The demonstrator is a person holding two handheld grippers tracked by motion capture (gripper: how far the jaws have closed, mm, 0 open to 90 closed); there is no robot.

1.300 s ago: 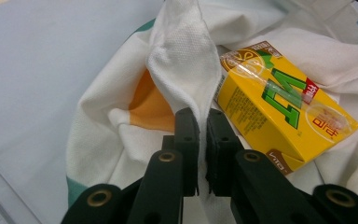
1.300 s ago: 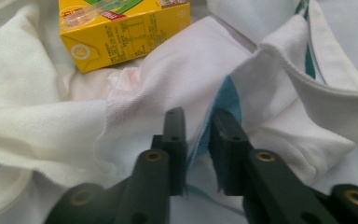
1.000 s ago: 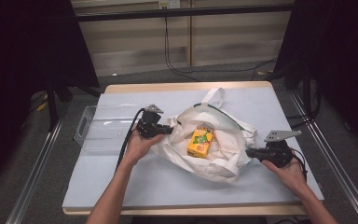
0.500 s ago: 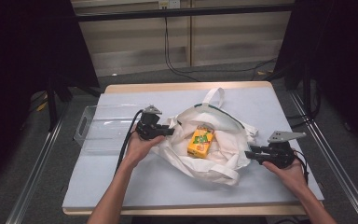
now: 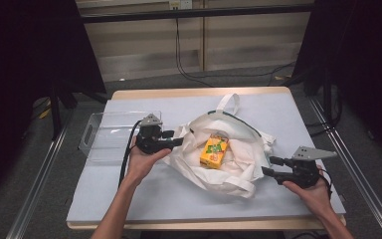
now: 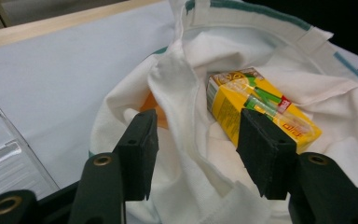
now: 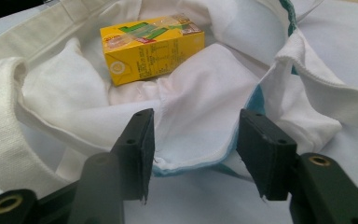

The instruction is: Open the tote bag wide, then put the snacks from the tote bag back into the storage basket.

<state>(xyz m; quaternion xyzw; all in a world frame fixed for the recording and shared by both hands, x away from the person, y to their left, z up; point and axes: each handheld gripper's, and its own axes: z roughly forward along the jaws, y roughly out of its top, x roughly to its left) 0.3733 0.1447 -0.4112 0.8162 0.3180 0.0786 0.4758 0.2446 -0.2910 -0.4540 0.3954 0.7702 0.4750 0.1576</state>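
A white cloth bag [image 5: 243,167] with green trim lies open in the middle of the table. A yellow juice carton [image 5: 215,152] rests inside it. My left gripper [image 5: 178,142] is at the bag's left rim. Its jaws have just been opening, and a loose fold of the bag [image 6: 182,79] stands between them untouched, with the carton [image 6: 261,105] just beyond. My right gripper [image 5: 267,166] is at the bag's right rim. Its jaws have also just been opening, and the bag's edge [image 7: 205,98] lies slack between them. The carton [image 7: 151,46] is farther in.
A clear plastic tray [image 5: 107,134] sits on the table just left of my left hand. The bag's handle [image 5: 229,102] loops toward the far edge. A pale sheet [image 5: 179,199] covers the tabletop. Metal rails run along both sides, and cables lie on the floor behind.
Both grippers were shut on the bag's rim. Their jaws have spread and let the cloth go, and each hand has drawn slightly outward from the bag.
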